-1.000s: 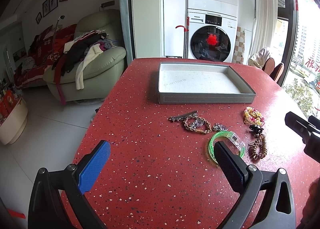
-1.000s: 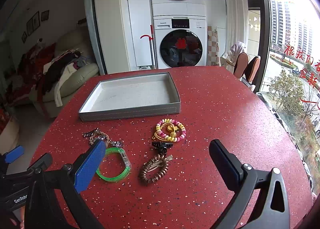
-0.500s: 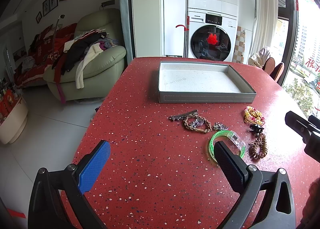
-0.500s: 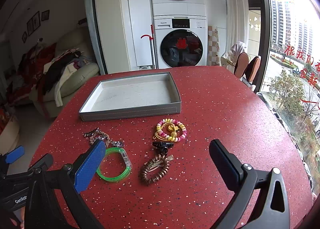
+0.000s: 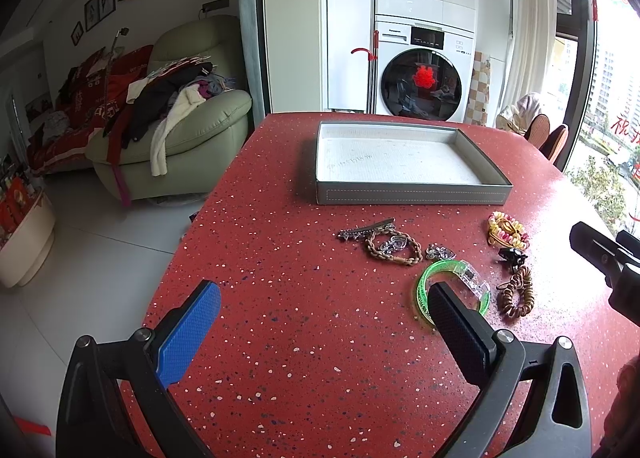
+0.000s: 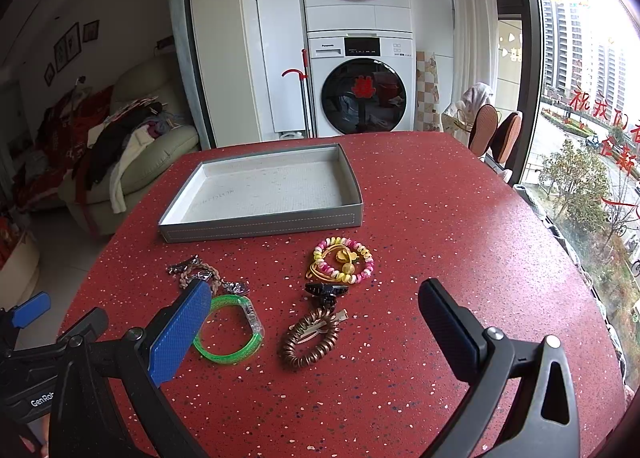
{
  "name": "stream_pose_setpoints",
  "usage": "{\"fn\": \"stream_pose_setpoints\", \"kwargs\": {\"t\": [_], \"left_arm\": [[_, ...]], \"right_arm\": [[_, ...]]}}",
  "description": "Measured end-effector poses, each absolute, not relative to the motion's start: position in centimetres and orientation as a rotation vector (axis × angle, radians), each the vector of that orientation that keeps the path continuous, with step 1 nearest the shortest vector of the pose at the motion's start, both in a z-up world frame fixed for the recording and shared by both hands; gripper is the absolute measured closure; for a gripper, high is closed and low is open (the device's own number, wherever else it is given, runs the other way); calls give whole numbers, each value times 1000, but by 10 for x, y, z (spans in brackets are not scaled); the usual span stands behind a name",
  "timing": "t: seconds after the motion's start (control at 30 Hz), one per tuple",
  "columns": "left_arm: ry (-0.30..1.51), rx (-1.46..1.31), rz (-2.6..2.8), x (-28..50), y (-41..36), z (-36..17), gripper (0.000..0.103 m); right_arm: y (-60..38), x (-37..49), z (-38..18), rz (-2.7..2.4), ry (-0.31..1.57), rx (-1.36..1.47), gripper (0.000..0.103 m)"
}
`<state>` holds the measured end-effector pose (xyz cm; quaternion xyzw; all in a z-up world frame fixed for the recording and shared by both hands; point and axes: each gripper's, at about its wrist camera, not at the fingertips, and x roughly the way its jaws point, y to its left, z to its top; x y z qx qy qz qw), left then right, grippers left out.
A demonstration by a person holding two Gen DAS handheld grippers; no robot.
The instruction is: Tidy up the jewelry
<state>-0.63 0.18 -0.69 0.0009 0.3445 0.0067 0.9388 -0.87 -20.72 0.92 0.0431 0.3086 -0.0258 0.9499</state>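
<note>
1. Someone's lived-in apartment, open living and laundry area.
2. Stacked washer and dryer [image 6: 360,53] built into white cabinets, red paper cutouts stuck on the doors.
3. Green sofa [image 5: 188,137] buried under a heap of clothes [image 5: 168,105], framed pictures [image 5: 104,5] on the wall above.
4. Red speckled table [image 6: 440,217] in the middle of the room.
5. Big window [image 6: 584,97] looks out on high-rise blocks and trees, so it's well above street level.
</note>
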Motion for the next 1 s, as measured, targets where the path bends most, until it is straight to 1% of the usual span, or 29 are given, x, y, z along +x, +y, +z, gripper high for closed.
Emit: {"fn": "stream_pose_setpoints", "kwargs": {"t": [1.0], "left_arm": [[712,5,11,-7,-1,-12,0]], "right_arm": [[-207,-9,9,-52,628,89,0]]}}
